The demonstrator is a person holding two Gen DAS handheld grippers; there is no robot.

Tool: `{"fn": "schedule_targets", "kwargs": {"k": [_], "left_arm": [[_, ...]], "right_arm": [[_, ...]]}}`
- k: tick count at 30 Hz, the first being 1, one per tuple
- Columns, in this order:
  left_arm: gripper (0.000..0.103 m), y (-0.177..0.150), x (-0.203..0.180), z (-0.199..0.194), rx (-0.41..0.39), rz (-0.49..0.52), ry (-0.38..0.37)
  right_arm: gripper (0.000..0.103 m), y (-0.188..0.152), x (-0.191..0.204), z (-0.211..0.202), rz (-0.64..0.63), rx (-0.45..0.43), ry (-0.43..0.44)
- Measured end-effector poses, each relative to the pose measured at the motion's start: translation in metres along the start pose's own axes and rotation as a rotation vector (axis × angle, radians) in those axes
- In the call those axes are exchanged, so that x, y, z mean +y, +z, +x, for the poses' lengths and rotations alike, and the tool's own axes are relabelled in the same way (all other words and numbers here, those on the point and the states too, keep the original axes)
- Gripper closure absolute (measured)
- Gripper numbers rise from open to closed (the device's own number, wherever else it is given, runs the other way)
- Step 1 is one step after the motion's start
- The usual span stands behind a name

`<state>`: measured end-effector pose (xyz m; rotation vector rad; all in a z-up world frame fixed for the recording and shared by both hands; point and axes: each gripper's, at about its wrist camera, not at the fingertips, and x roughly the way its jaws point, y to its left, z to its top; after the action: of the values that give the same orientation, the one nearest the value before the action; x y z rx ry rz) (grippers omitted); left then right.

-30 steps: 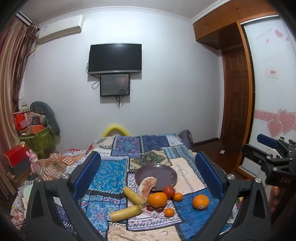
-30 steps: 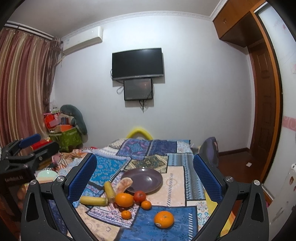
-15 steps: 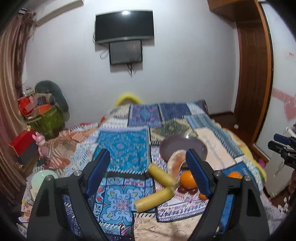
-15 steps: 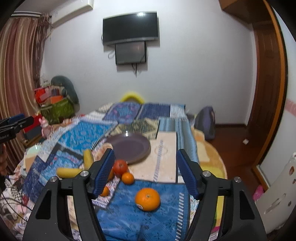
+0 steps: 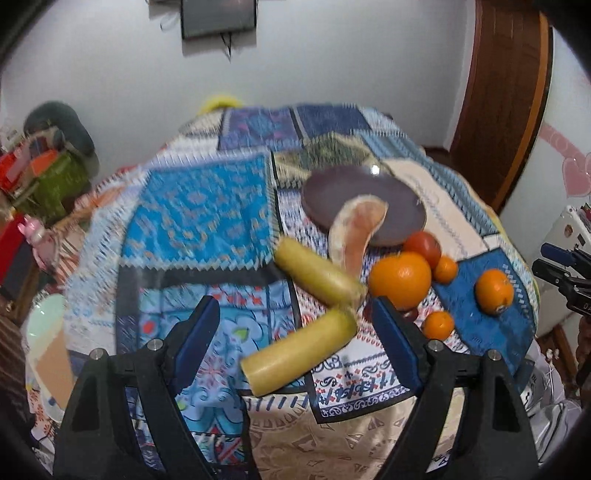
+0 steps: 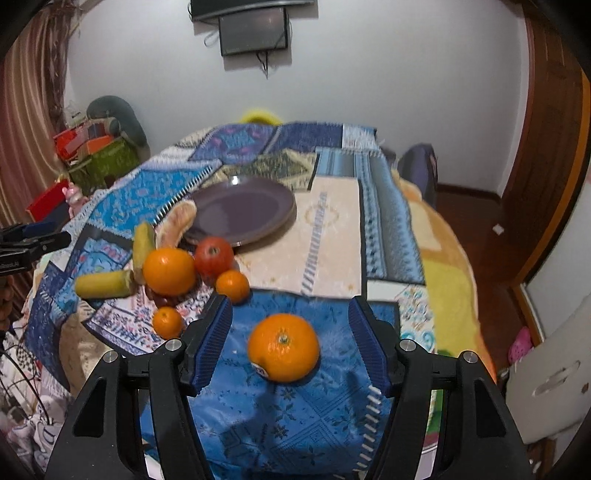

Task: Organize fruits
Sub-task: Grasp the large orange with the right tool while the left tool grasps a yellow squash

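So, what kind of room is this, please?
Most likely a bedroom at home. The fruit lies on a patchwork quilt spread over what looks like a bed, a screen hangs on the wall, and a curtain and a wooden door stand at the sides.

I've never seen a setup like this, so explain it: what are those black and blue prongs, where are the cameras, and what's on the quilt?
Each picture comes from a camera on a hand-held gripper, looking along its blue-padded jaws. The left gripper is open around a banana; the right gripper is open around an orange. Neither holds anything. On the patchwork quilt lie an empty purple plate, a pomelo wedge leaning on its rim, a second banana, a tomato, a big orange and two small tangerines.
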<state>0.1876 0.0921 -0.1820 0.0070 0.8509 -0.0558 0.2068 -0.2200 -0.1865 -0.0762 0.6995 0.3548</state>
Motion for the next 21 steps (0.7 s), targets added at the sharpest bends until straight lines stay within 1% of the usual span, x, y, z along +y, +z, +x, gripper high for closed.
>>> {"fn": "schedule_targets", "kwargs": {"k": [2, 5, 7, 10, 13, 14, 16, 21], "left_arm": [[0.019, -0.004, 0.0, 0.011, 0.033, 0.009, -0.01], [0.019, -0.008, -0.002, 0.031, 0.079, 0.029, -0.014], [0.019, -0.012, -0.002, 0.045, 0.116, 0.034, -0.021], [0.019, -0.017, -0.002, 0.061, 0.151, 0.047, -0.038], [0.019, -0.022, -0.002, 0.076, 0.188, 0.054, -0.039], [0.017, -0.024, -0.001, 0.08, 0.198, 0.049, -0.051], [0.015, -0.025, 0.0, 0.083, 0.2, 0.041, -0.063], [0.015, -0.026, -0.001, 0.085, 0.189, 0.038, -0.078]], "right_arm": [[0.04, -0.004, -0.002, 0.009, 0.014, 0.033, 0.024], [0.035, -0.006, -0.001, 0.02, 0.021, 0.066, 0.039], [0.035, -0.009, 0.0, 0.025, 0.021, 0.085, 0.046], [0.035, -0.012, 0.002, 0.036, 0.028, 0.118, 0.061], [0.035, -0.017, 0.002, 0.048, 0.035, 0.156, 0.067], [0.035, -0.019, 0.002, 0.052, 0.037, 0.167, 0.069], [0.035, -0.021, 0.001, 0.059, 0.05, 0.187, 0.072], [0.035, -0.025, -0.002, 0.072, 0.076, 0.228, 0.084]]}}
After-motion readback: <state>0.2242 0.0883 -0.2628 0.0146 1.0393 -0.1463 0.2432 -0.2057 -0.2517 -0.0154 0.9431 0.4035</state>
